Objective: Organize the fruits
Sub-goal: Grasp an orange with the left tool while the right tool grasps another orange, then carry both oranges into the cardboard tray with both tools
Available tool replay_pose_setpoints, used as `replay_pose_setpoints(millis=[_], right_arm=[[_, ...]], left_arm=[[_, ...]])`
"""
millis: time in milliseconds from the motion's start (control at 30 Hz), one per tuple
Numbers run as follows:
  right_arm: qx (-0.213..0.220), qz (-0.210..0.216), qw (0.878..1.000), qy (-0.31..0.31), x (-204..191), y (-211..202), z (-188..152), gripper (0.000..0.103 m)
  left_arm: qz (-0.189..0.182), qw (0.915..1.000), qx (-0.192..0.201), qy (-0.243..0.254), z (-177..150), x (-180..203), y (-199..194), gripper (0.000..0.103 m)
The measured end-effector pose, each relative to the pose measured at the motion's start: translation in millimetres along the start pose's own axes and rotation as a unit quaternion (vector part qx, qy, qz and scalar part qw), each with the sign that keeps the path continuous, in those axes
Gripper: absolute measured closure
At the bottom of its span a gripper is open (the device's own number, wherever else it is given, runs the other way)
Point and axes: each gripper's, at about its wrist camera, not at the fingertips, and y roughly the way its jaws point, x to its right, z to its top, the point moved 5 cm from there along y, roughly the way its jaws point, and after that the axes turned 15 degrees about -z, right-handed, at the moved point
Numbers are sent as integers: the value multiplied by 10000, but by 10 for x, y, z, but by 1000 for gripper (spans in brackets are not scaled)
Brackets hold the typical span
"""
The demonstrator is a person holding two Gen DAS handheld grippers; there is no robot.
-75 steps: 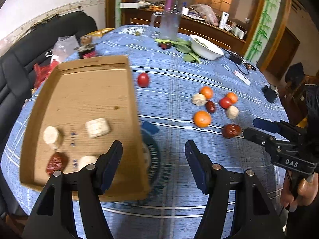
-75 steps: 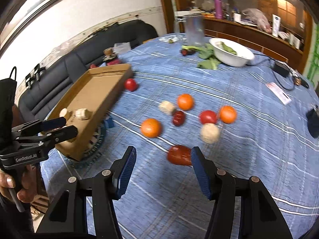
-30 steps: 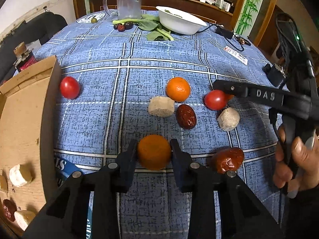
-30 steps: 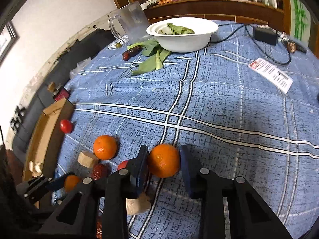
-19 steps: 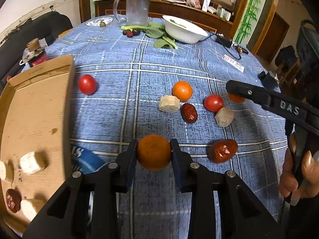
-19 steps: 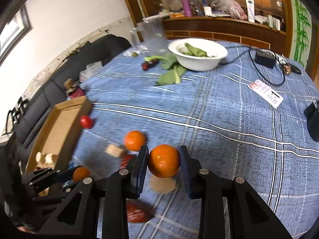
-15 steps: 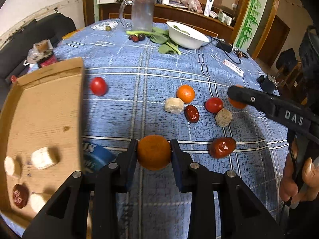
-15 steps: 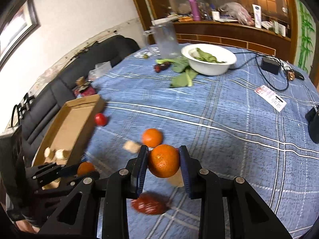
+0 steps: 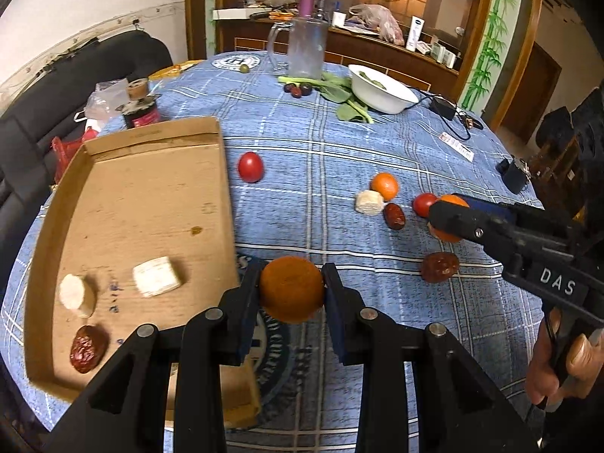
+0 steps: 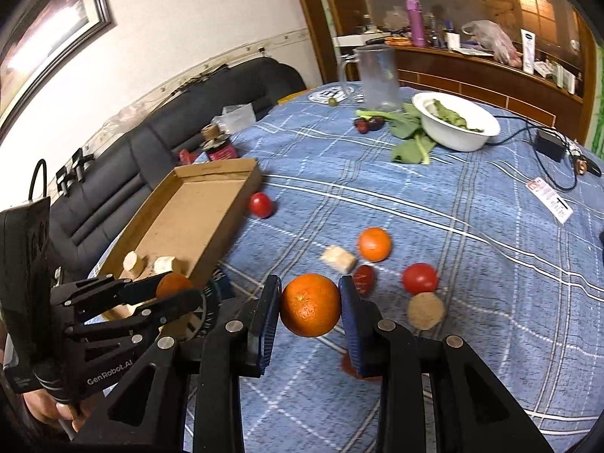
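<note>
Above the worktop's near edge, each claw, left and right, is clamped on an orange; next, carry both over the cardboard tray and release.

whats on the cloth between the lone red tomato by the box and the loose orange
Bare blue checked tablecloth only, in both views, between the round red tomato and the small loose orange.

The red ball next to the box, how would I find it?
Find the cardboard box on the table's left side. Just past its right wall lies a tomato, alone on the cloth. The other tomato sits far right, crowded among oranges and dates.
</note>
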Motion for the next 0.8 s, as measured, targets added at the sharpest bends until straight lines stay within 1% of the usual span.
replay_pose_setpoints(millis=[500,800], right_arm=[[-54,209,9992,-345,-479,50,11,71],[-110,390,9975,-584,-814,148,68,71]], left_arm=[[142,9996,116,-218,-55,-352,-196,73],[274,9988,150,-375,-58,-609,-275,73]])
